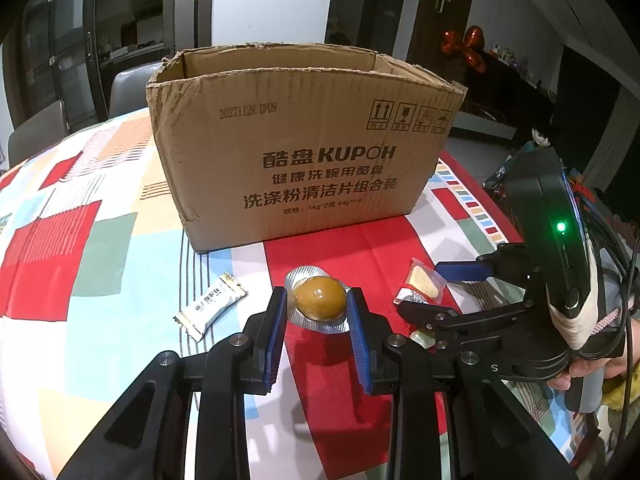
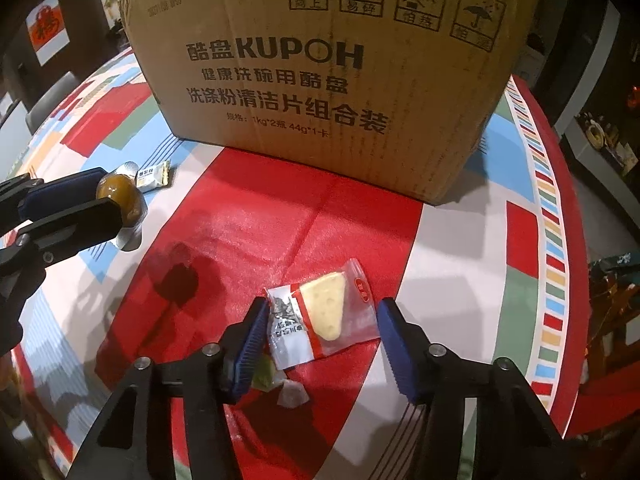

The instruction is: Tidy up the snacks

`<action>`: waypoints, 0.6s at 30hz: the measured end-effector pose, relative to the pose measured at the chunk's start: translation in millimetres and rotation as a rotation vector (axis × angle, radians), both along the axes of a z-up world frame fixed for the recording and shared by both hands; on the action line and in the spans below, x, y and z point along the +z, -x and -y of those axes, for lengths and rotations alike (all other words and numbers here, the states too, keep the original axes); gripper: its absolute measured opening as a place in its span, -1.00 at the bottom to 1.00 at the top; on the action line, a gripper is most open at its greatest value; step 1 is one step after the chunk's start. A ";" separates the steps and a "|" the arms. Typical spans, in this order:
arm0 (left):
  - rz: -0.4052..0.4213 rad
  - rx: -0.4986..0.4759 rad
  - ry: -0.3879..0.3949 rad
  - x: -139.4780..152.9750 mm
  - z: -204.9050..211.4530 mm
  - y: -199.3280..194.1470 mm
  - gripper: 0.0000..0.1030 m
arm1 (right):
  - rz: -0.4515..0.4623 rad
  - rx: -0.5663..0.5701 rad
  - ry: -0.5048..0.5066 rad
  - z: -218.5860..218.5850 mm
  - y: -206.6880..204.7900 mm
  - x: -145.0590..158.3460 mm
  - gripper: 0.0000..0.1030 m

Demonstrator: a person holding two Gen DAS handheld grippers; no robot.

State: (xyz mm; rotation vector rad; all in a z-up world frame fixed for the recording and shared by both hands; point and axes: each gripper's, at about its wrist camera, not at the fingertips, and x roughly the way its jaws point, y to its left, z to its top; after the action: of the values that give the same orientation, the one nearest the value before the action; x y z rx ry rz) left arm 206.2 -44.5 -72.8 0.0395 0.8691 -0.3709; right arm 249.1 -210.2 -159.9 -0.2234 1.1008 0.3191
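Observation:
My left gripper point(image 1: 318, 300) is shut on a brown egg in a silver blister pack point(image 1: 320, 298), held just above the tablecloth; it also shows in the right wrist view point(image 2: 120, 196). My right gripper point(image 2: 320, 316) is open, its fingers either side of a clear packet with a cheese-shaped biscuit wedge point(image 2: 324, 316) lying on the red cloth; that packet shows in the left wrist view point(image 1: 422, 282). An open cardboard box point(image 1: 304, 140) stands behind them.
A white wrapped candy point(image 1: 210, 304) lies left of the egg. A small pale green wrapped sweet point(image 2: 266, 376) and a clear wrapper point(image 2: 294, 394) lie under my right gripper. The table's right edge point(image 2: 568, 280) drops off close by. A grey chair point(image 1: 130, 86) stands behind the table.

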 end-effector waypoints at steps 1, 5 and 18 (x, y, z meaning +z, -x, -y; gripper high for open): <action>0.001 -0.001 -0.001 0.6 0.1 -0.9 -0.42 | 0.000 -0.002 -0.007 1.0 0.8 0.8 0.08; 0.009 -0.005 -0.003 4.1 1.1 -0.7 -0.42 | 0.010 -0.018 -0.028 5.6 3.6 6.4 0.08; 0.062 -0.011 0.019 30.6 -0.5 3.9 -0.42 | 0.146 -0.057 -0.115 13.5 16.7 62.4 0.08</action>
State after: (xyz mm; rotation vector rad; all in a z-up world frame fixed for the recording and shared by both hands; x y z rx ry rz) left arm 202.3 -44.0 -42.2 0.0377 0.8047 -0.3865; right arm 232.4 -223.7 -97.5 -0.1109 0.9394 0.3098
